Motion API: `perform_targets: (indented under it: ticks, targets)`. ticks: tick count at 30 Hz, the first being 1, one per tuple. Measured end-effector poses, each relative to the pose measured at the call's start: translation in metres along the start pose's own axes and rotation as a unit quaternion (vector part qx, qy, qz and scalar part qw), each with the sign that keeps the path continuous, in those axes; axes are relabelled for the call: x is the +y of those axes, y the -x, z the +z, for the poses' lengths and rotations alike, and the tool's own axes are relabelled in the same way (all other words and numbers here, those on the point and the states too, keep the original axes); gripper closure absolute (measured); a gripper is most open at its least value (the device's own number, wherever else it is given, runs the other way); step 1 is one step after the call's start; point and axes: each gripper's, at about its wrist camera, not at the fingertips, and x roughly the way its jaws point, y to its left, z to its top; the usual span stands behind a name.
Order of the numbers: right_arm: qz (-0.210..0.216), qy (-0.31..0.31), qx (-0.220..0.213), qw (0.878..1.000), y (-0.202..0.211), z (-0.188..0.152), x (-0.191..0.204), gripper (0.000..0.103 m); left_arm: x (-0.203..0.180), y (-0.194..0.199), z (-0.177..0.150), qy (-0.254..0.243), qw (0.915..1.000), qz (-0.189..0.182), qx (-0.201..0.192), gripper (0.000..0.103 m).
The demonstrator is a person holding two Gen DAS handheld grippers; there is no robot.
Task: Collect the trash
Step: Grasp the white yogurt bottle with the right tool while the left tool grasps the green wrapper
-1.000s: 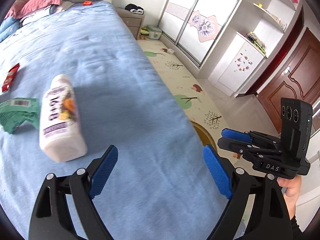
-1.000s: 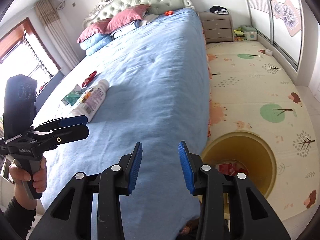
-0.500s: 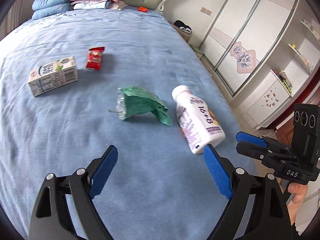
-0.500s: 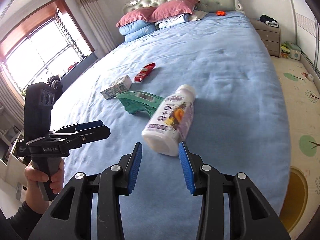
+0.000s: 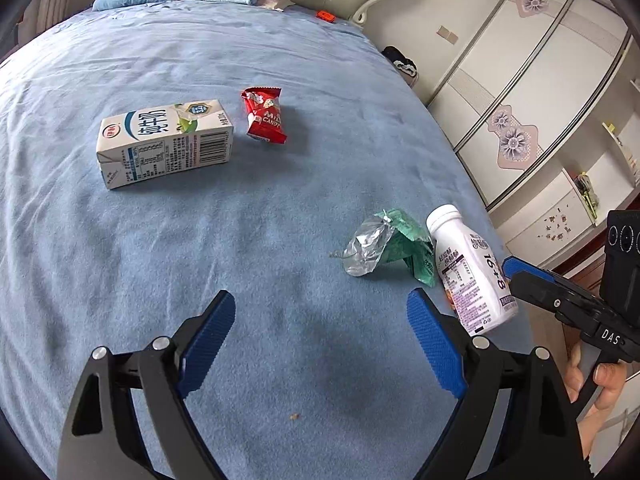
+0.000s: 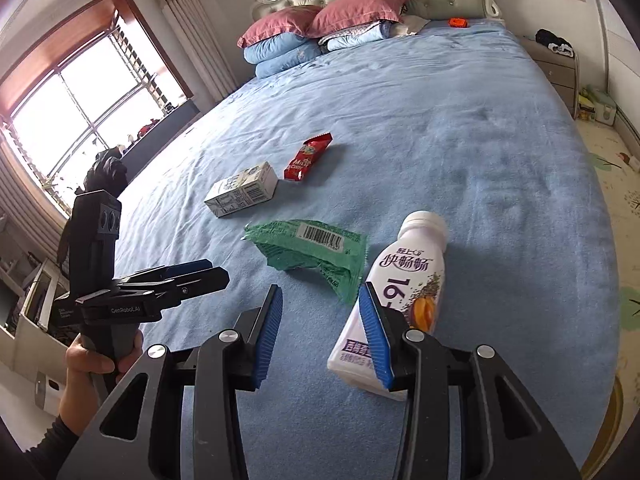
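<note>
We hold both the left gripper (image 5: pixel 320 344) and right gripper (image 6: pixel 320 336) spread and empty, with bottle (image 6: pixel 404 292), green wrapper (image 6: pixel 312 248), carton (image 5: pixel 164 142) and candy (image 5: pixel 264 116) uncollected on the bed (image 5: pixel 120 260).

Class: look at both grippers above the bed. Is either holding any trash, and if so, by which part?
Nothing is held. The left gripper and right gripper are both open over the bed; the bottle lies untouched.

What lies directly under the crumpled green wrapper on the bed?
Only the blue bedspread shows around the green wrapper, which touches the white bottle. The wrapper itself covers whatever might sit beneath its folds.
</note>
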Motion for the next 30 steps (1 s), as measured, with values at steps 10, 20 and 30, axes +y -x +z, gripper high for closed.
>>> perform_targets:
  ticks: [10,20,30]
  targets:
    - [-0.047,-0.035,0.009,0.998,-0.008,0.026,-0.054,0.056,-0.017,-0.029,0.034,-0.007,0.9998,-0.019,0.002,0.014]
    - [-0.042,-0.034,0.027,0.998,-0.029,0.025,-0.053,0.036,-0.028,-0.041,0.025,-0.051,0.9982,-0.022,0.025,0.013]
    - [-0.08,-0.007,0.065,0.995,-0.049,0.009,-0.037,0.036,-0.043,-0.061,0.022,-0.081,0.996,-0.018,0.031,0.014]
